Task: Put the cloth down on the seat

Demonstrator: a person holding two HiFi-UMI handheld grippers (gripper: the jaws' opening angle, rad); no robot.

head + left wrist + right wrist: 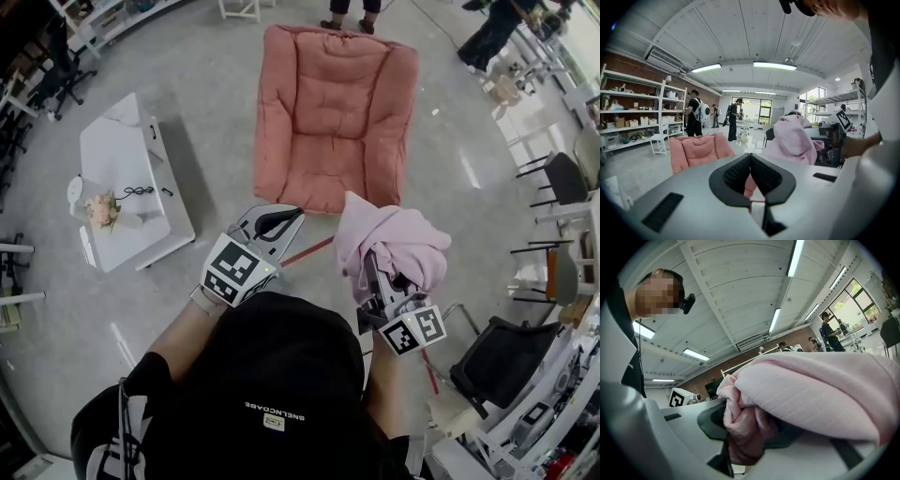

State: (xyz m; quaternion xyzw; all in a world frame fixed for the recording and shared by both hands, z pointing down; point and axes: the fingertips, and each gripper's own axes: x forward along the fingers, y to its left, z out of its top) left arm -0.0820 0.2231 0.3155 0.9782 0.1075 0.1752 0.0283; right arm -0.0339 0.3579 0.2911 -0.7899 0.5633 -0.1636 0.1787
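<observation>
1. One-handedly holding the pink cloth (pixel 392 246) in the right gripper (pixel 743 432), clamping its jaws on a bunched fold and letting the rest drape over the top.
2. Holding that cloth up in the air at about 5 o'clock from the pink seat (pixel 323 169), not touching it.
3. Holding the left gripper (pixel 275 223) at 9 o'clock of the cloth, pressing its jaws together on nothing.
4. Facing the seat at 12 o'clock, standing with a white table (pixel 122 178) at 10 o'clock.

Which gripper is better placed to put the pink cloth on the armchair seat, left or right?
Right. The right gripper grips the pink cloth in its jaws, with the armchair seat just ahead. The left gripper has its jaws together and empty.
</observation>
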